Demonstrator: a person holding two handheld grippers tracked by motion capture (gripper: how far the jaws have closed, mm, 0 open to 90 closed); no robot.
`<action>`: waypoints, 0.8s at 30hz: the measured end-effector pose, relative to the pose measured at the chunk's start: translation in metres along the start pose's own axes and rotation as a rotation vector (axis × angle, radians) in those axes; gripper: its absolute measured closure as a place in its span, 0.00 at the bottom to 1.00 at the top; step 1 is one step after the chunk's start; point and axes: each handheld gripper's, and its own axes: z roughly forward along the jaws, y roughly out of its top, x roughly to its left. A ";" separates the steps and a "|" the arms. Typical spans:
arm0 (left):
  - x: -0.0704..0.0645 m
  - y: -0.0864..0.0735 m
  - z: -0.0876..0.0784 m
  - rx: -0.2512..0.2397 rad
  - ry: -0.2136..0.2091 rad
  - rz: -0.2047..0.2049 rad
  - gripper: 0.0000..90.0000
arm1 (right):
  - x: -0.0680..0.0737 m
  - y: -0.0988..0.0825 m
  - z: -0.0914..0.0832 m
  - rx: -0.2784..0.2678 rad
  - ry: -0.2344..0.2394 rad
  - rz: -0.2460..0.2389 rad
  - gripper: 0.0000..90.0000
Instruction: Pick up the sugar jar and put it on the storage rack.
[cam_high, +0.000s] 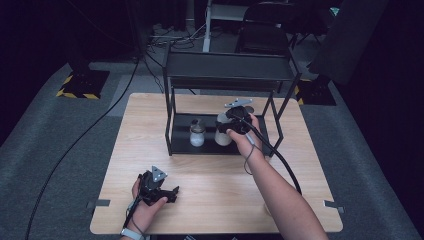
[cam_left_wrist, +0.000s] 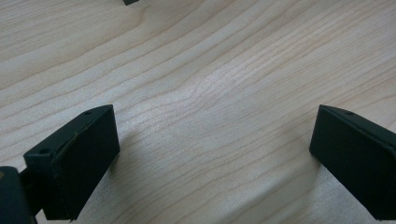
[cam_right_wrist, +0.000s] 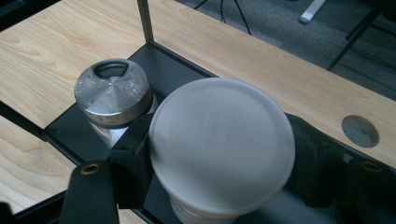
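A jar with a wide white lid (cam_right_wrist: 222, 140) stands on the bottom tray (cam_right_wrist: 173, 70) of a black two-level rack (cam_high: 227, 70). My right gripper (cam_right_wrist: 219, 179) is shut on it just under the lid, one jaw on each side. From above, the jar (cam_high: 222, 137) sits right of centre on the tray, under the right gripper (cam_high: 231, 121). Close to its left is a smaller glass jar with a metal lid (cam_right_wrist: 113, 91), also seen from above (cam_high: 197, 134). Near the table's front left, my left gripper (cam_high: 167, 192) rests open on the wood, its jaws wide apart with nothing between them (cam_left_wrist: 210, 158).
The rack stands at the back middle of a light wooden table (cam_high: 215, 200). Its upper shelf (cam_high: 227, 67) overhangs both jars. The thin black posts (cam_right_wrist: 144, 21) frame the tray. A round cable hole (cam_right_wrist: 359, 131) sits in the tabletop behind the rack. Dark floor and cables surround the table.
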 end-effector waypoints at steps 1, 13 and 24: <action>0.000 0.000 0.000 0.000 0.000 0.000 0.02 | 0.000 0.000 0.001 0.001 0.001 0.002 0.38; 0.000 0.000 0.000 -0.001 -0.001 0.001 0.02 | -0.007 -0.010 0.014 0.015 0.001 0.042 0.38; 0.000 0.000 0.000 0.001 -0.001 0.002 0.02 | -0.015 -0.010 0.014 0.021 0.014 0.064 0.32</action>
